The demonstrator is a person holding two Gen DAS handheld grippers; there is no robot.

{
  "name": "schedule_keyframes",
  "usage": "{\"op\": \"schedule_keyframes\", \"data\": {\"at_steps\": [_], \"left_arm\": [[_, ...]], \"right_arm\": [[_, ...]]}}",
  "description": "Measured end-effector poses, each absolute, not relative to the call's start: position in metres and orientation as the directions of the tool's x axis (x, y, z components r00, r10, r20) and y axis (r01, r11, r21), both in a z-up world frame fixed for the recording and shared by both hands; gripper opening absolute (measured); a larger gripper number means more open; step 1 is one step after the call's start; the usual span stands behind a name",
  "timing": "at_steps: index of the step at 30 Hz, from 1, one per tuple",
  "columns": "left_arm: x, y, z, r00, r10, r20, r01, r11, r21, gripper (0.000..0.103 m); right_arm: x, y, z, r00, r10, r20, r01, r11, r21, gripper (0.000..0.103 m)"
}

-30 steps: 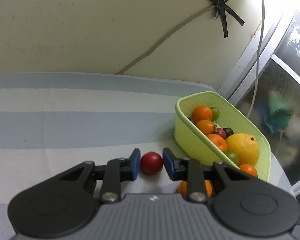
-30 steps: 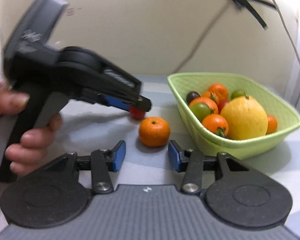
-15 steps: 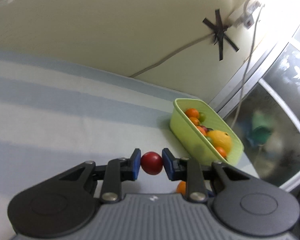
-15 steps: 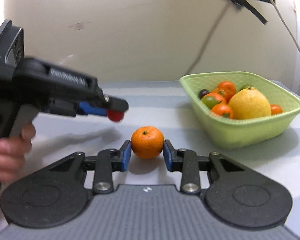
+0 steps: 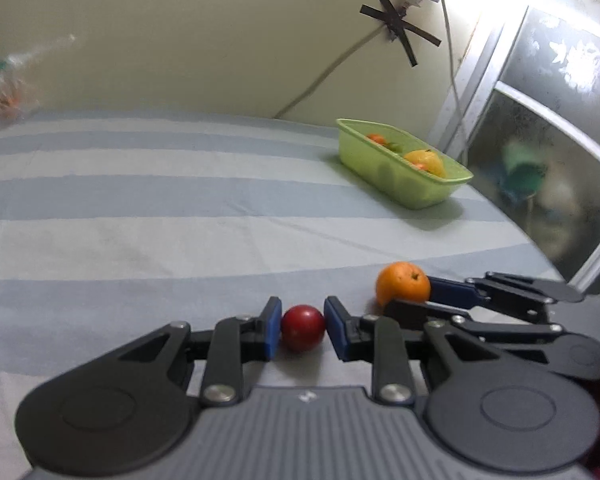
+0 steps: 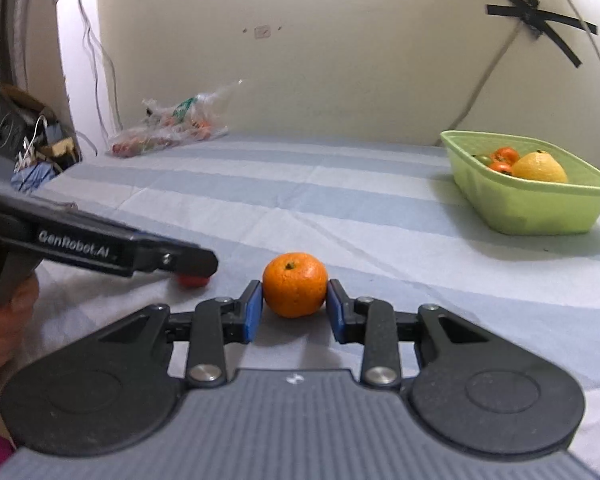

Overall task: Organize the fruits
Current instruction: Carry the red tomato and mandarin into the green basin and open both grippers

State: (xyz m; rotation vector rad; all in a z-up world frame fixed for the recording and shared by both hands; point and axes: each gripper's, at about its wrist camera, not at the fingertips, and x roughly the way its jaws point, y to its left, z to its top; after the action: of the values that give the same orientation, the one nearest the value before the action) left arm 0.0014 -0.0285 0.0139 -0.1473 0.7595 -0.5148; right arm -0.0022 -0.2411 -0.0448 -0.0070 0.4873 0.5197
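Desk (image 6: 380,208): covered in a blue-and-white striped cloth, set against a cream wall.
Basket (image 6: 540,216): lime green plastic, on the far right of the desk, well apart from both claws.
Basket contents: large yellow citrus (image 6: 540,168) at the middle, small orange fruits (image 6: 505,156) beside it, a green one partly hidden at the back; anything deeper concealed by the wall.
Plastic bag (image 6: 172,128): clear, crumpled, against the wall at the far left of the desk; contents blurred.
Right claw (image 6: 295,312): blue pads clamped on either side of the mandarin.
Left claw (image 5: 302,330): blue pads pressed against the red fruit from both sides.
Mandarin (image 6: 295,290): stem up, gripped by the right claw, low over the cloth near the front edge.
Red fruit (image 5: 302,328): small, round, glossy, held in the left claw, just left of the mandarin; whether touching the cloth, cannot tell.
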Motion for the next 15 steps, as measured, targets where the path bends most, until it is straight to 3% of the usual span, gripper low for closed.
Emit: {"op": "schedule_keyframes", "data": {"at_steps": [5, 10, 15], "left_arm": [[0.035, -0.062, 0.043, 0.591, -0.545, -0.595, 0.454, 0.834, -0.313, 0.024], [0.097, -0.132, 0.078, 0.574, -0.59, -0.568, 0.511, 0.8, -0.315, 0.025], [0.169, -0.209, 0.075, 0.534, -0.599, -0.597, 0.52, 0.789, -0.327, 0.025]], "right_arm": [[0.011, -0.277, -0.027, 0.819, 0.442, -0.366, -0.406, 0.897, 0.174, 0.037], [0.047, -0.34, -0.003, 0.912, 0.303, -0.276, -0.264, 0.949, 0.17, 0.037], [0.1, -0.384, 0.001, 0.931, 0.21, -0.299, -0.174, 0.974, 0.144, 0.037]]}}
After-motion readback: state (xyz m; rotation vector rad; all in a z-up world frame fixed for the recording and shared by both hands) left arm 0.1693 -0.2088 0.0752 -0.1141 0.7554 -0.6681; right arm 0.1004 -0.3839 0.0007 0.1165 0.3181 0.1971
